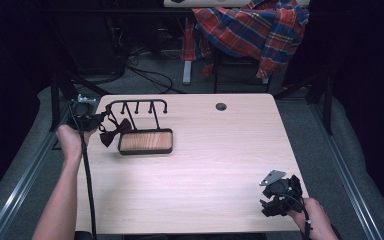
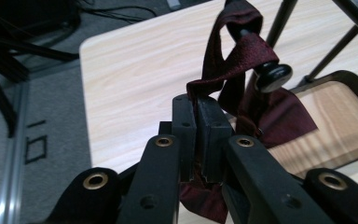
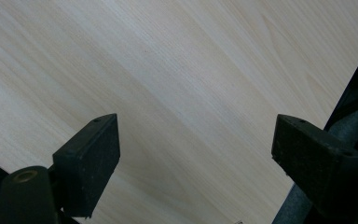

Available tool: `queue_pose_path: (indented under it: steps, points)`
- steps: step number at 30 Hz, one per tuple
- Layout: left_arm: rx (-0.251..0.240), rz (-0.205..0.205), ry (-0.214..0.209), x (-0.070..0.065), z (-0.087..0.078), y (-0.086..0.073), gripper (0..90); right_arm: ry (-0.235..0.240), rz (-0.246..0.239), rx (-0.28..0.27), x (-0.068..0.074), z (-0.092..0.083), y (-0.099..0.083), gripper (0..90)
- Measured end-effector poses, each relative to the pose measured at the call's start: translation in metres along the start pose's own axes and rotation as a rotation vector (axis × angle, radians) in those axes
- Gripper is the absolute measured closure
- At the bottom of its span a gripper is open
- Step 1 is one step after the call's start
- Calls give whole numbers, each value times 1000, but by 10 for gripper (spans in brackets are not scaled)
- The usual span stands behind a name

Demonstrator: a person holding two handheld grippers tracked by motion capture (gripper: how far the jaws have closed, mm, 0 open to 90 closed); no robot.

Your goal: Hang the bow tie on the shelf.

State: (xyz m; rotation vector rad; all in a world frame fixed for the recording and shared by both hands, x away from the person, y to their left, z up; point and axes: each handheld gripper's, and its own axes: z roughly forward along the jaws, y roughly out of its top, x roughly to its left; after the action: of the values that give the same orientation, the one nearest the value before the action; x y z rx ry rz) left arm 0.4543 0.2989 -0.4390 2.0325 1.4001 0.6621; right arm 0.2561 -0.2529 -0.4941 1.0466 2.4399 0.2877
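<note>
My left gripper point(image 2: 196, 121) has its two black jaws pressed together on a strip of dark red fabric point(image 2: 233, 65), which pokes out below them too. The fabric rises from my jaws and loops over a black peg with a rounded knob point(image 2: 272, 74). Behind it thin black rods point(image 2: 328, 56) slant up from a black-rimmed wooden tray point(image 2: 340, 123) on the pale wood table point(image 2: 135, 65). Grey floor point(image 2: 51, 130) lies to the left.
</note>
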Motion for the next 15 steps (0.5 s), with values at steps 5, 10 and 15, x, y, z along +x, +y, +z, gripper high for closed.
queue_pose_path:
  steps: [5, 10, 15]
  points:
    - [8, -5, -16, 1, 3, -1, 858, -4, 9, -9, 0, 0, 0, 150]
    - [7, -14, -28, 2, 2, -2, 854, 0, -3, 5, 0, 0, 0, 150]
    - [7, -29, -32, 4, 2, -4, 819, -1, -2, 3, 0, 0, 0, 150]
